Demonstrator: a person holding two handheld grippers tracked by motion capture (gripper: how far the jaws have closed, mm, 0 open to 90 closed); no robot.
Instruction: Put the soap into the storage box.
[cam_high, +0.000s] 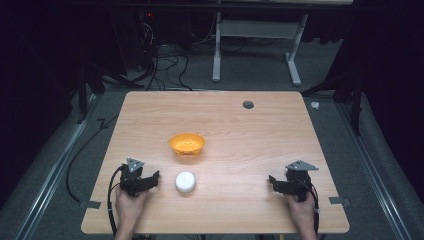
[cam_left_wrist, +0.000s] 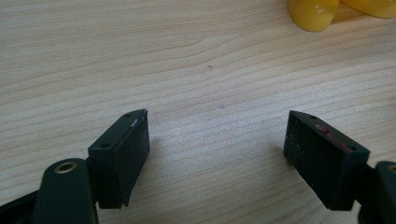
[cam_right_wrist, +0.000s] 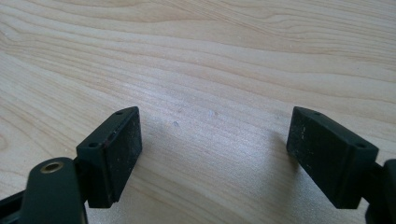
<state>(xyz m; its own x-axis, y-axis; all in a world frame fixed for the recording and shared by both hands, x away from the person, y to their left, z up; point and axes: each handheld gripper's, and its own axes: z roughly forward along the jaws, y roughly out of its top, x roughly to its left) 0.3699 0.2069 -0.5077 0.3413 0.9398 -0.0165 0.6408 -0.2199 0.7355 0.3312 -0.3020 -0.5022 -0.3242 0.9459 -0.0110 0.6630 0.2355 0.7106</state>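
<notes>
Both grippers rest on the desk (cam_high: 240, 130), jaws spread wide and holding nothing: the left gripper (cam_high: 154, 178) just beside the white lid (cam_high: 185, 181), the right gripper (cam_high: 271, 181) well apart from it; the orange bowl (cam_high: 187, 143) sits just beyond the lid

Your left tongs (cam_high: 152, 178): black housing, grey three-cornered plate on top, a black cable looping off the rear. Your right tongs (cam_high: 272, 181): same black build, same grey plate, cable trailing back past the wrist. Close up, each jaw is a matte black rectangular block with small screw holes along its top edge; faint red trace on some edges. A brass-ringed hole sits in each lower-left black arm. No sleeves visible on your forearms.
</notes>
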